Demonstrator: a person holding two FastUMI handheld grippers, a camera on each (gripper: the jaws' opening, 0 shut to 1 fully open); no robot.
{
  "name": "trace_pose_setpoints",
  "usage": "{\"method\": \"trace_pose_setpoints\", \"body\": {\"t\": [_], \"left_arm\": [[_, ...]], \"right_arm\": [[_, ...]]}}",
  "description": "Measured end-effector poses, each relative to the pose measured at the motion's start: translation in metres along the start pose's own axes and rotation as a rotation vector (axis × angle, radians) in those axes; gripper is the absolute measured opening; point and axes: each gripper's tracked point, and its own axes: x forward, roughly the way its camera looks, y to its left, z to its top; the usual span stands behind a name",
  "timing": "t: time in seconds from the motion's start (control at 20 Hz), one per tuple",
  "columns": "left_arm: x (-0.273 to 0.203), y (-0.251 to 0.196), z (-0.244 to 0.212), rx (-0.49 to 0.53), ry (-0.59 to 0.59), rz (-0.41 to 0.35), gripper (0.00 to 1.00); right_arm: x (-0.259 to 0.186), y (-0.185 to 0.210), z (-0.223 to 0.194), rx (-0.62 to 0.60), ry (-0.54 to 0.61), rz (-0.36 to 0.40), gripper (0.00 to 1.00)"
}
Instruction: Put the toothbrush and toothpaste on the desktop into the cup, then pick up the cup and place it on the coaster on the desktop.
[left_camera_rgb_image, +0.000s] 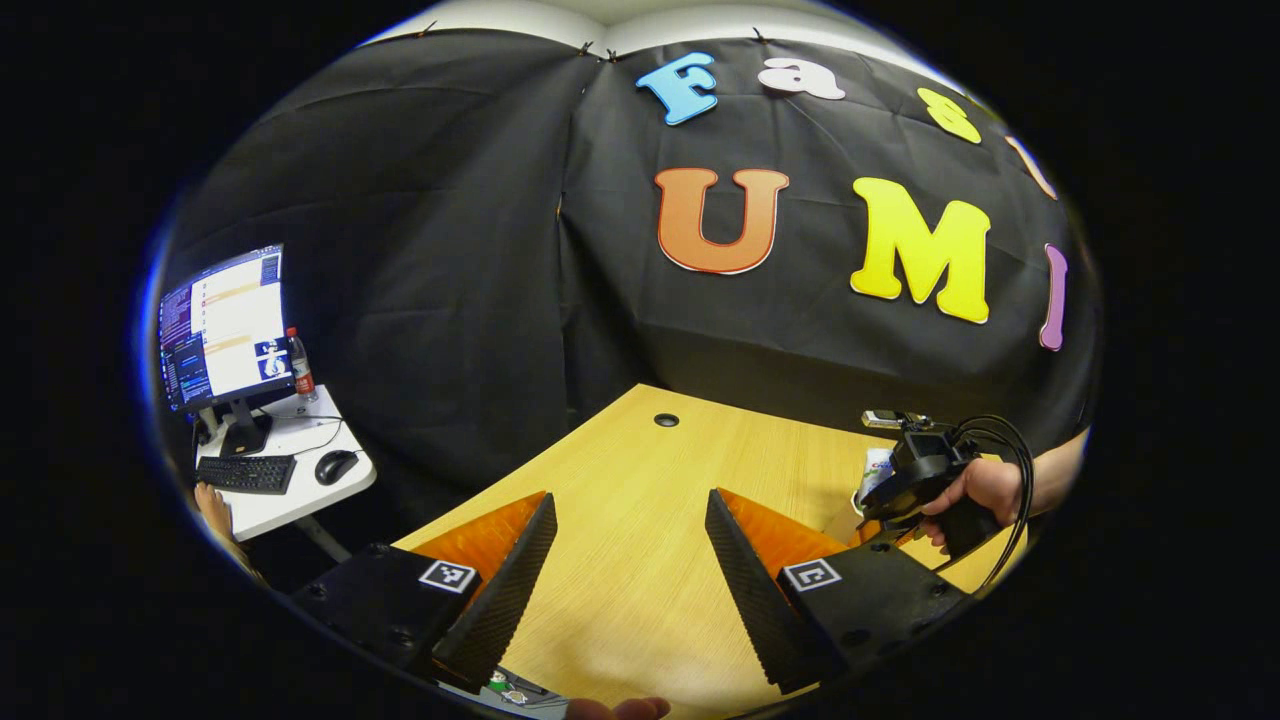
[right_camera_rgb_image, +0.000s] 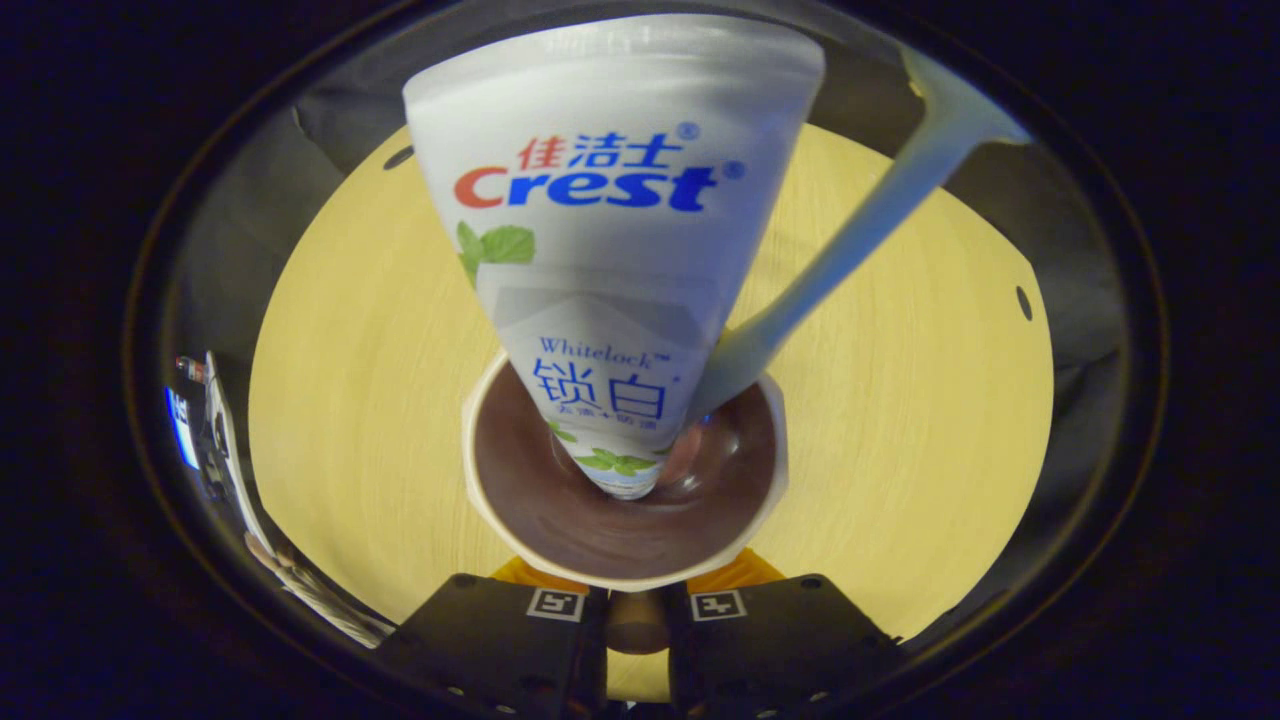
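Toothpaste (right_camera_rgb_image: 600, 230) and toothbrush (right_camera_rgb_image: 850, 240) already standing in the cup (right_camera_rgb_image: 520, 520), both leaning out over its rim; carrying the cup to the coaster judged the step in hand. In the right gripper view, right tool (right_camera_rgb_image: 634, 622) close together at the cup's near rim, apparently pinching the wall between its fingers, though the contact itself lost under the rim. Best kept upright and moved slowly, with no tilt toward the leaning tube, then set down flat and square on the coaster before letting go. In the left gripper view, left tool (left_camera_rgb_image: 630, 560) wide apart and holding nothing, above bare table (left_camera_rgb_image: 640, 470), free to steady if needed; right tool (left_camera_rgb_image: 915, 480) and its hand (left_camera_rgb_image: 985, 490) farther off at the table's far side. Coaster location unclear: perhaps under the cup, impossible to tell. Toothbrush head cut off at the top edge; cup's base and outer wall hidden.
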Motion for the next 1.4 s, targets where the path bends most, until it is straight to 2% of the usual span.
{"method": "trace_pose_setpoints", "body": {"t": [0.15, 0.2, 0.25, 0.35, 0.45, 0.55, 0.7, 0.9, 1.05, 1.15, 1.35, 1.4], "left_arm": [[0.005, -0.003, 0.001, 0.002, -0.002, -0.015, 0.95], [0.006, -0.006, 0.003, 0.007, -0.007, -0.023, 0.95], [0.008, -0.009, 0.005, 0.012, -0.011, -0.031, 0.95], [0.010, -0.019, 0.007, 0.023, -0.013, -0.054, 0.95], [0.011, -0.029, 0.010, 0.029, -0.015, -0.078, 0.95], [0.013, -0.048, 0.011, 0.034, -0.007, -0.127, 0.95], [0.015, -0.093, 0.020, 0.066, -0.016, -0.227, 0.95], [0.007, -0.162, 0.034, 0.089, -0.047, -0.382, 0.95], [-0.001, -0.207, 0.050, 0.132, -0.090, -0.466, 0.95], [-0.008, -0.232, 0.062, 0.126, -0.108, -0.510, 0.95], [-0.028, -0.264, 0.092, 0.121, -0.169, -0.526, 0.95], [-0.034, -0.265, 0.102, 0.115, -0.188, -0.516, 1.00]], "right_arm": [[-0.004, 0.000, 0.001, 0.024, -0.011, 0.009, 0.32], [-0.006, 0.000, 0.000, 0.035, -0.014, 0.010, 0.43], [-0.007, 0.002, -0.002, 0.043, -0.016, 0.018, 0.65], [-0.017, 0.003, -0.006, 0.051, -0.029, 0.030, 0.82], [-0.032, 0.003, -0.012, 0.059, -0.057, 0.046, 0.92], [-0.052, -0.001, -0.020, 0.073, -0.095, 0.065, 0.96], [-0.089, -0.018, -0.040, 0.110, -0.163, 0.086, 0.96], [-0.149, -0.072, -0.067, 0.171, -0.324, 0.059, 0.96], [-0.203, -0.127, -0.069, 0.186, -0.539, -0.029, 0.95], [-0.246, -0.155, -0.064, 0.188, -0.714, -0.072, 0.95], [-0.332, -0.193, -0.059, 0.179, -1.052, -0.165, 0.95], [-0.348, -0.196, -0.061, 0.181, -1.112, -0.180, 0.95]]}}
